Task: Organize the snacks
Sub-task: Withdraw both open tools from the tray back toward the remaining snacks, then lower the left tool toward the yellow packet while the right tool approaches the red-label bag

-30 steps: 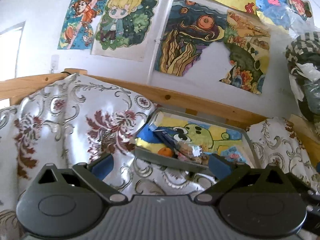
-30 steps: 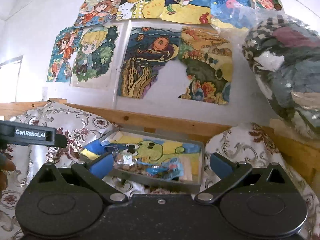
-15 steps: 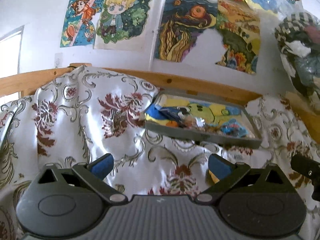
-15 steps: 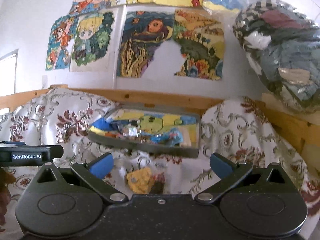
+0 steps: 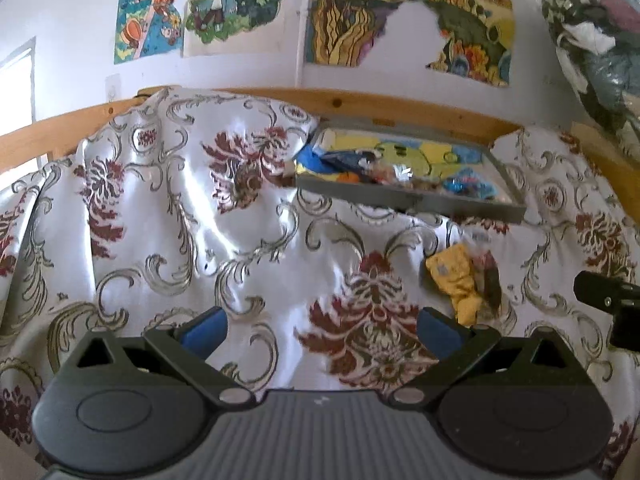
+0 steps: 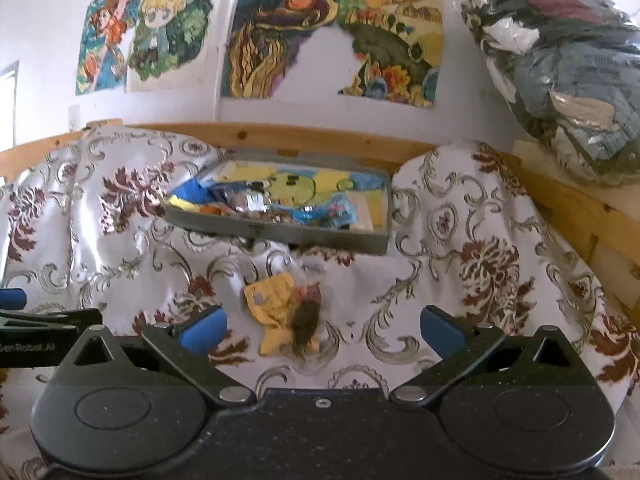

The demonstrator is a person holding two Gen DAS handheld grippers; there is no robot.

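Left hand-held gripper (image 5: 320,330) held low and level, facing forward, jaws spread wide, nothing between the blue pads (image 5: 206,328). Both black finger arms angled outward from the grey ribbed body. Also seen at the left edge of the right wrist view (image 6: 12,300), as a blue pad tip and a black bar with white lettering.

Right hand-held gripper (image 6: 320,328) likewise level and forward-facing, jaws spread wide and empty, blue pads (image 6: 438,328) well apart. Visible too at the right edge of the left wrist view (image 5: 612,304), as a black block. Both grippers side by side, apart.
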